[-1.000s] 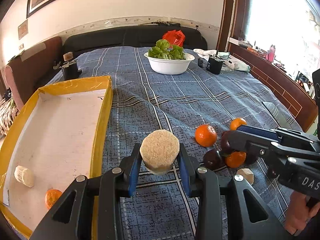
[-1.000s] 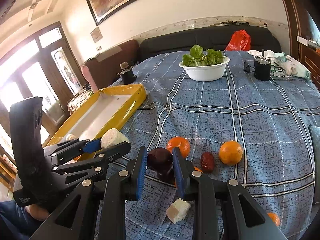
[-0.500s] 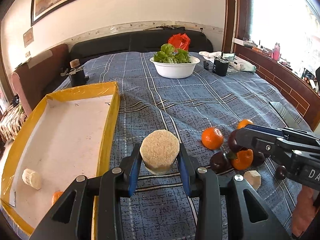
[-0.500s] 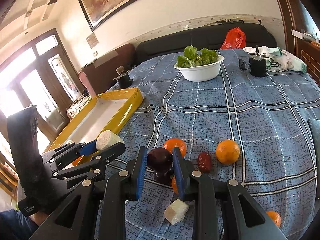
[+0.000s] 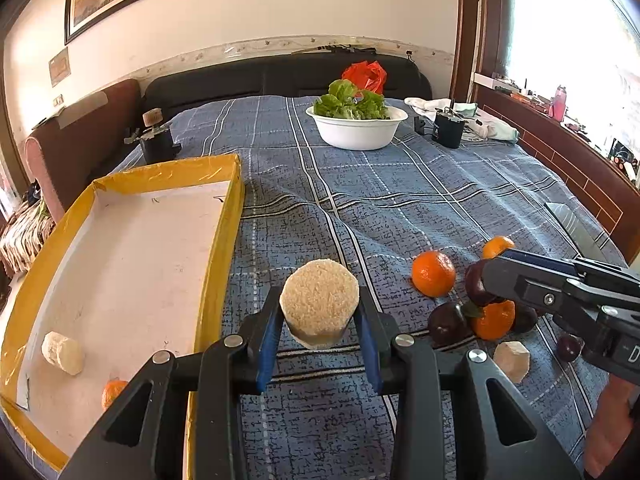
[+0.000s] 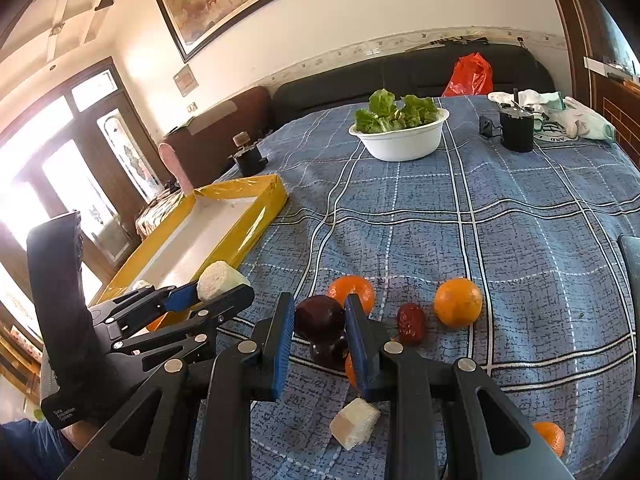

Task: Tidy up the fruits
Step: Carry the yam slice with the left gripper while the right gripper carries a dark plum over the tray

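My left gripper (image 5: 319, 312) is shut on a pale round fruit slice (image 5: 319, 304), held above the blue checked cloth just right of the yellow tray (image 5: 218, 236). The tray holds a pale chunk (image 5: 63, 353) and a small orange (image 5: 113, 392). My right gripper (image 6: 319, 320) is shut on a dark plum (image 6: 319, 317), lifted over the fruit pile. Below it lie another dark plum (image 6: 328, 352), several oranges (image 6: 457, 302), a red date (image 6: 411, 322) and a pale cube (image 6: 355, 423). In the left wrist view the right gripper (image 5: 486, 282) comes in from the right over that pile.
A white bowl of lettuce (image 5: 357, 128) stands at the far middle of the bed, with a black cup (image 5: 448, 130), white cloths (image 5: 484, 120) and a red bag (image 5: 366, 74) behind it. A small black device (image 5: 154, 138) sits beyond the tray. A wooden bed edge (image 5: 576, 176) runs along the right.
Both views have tilted up slightly, so the bowl and tray sit lower in frame. Both grippers keep the same grip on the slice and the plum.
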The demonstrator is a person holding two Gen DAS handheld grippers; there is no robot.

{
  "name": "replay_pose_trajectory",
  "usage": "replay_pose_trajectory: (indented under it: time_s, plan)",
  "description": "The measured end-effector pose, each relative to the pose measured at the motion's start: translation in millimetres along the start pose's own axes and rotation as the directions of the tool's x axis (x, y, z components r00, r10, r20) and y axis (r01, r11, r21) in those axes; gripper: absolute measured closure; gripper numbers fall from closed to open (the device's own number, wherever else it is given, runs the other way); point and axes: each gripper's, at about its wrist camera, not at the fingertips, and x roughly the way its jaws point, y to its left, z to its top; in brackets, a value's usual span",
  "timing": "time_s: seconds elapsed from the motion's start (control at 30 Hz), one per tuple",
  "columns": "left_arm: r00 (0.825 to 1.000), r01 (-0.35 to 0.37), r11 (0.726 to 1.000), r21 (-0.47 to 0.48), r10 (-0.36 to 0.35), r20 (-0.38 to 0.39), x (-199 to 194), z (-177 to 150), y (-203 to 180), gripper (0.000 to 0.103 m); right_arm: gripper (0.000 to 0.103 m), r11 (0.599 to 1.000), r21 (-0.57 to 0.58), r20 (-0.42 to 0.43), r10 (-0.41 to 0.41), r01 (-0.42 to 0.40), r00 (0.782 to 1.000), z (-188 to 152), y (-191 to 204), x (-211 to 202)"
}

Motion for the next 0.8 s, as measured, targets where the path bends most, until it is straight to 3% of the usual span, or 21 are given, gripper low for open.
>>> replay_pose_trajectory:
  time_s: [0.4,0.6,0.8]
  plan:
    - [0.999,0.041,0.996,-0.084,-0.039,0.028,-22,-3,24,0.069,0.074,1.000,0.002,0.011,-0.011,0.011,1.000,1,4,0]
    - [0.999,0.011,0.986,-0.165,-0.002,0.052,-49,-13,75,0.069,0.074,1.000,0.007,0.014,0.013,-0.013,1.000,5,22,-6]
    - [0.999,-0.033,0.965,-0.260,0.036,0.004,-43,-21,136,0.069,0.074,0.991,0.017,-0.040,0.131,-0.131,0.991,14,68,7]
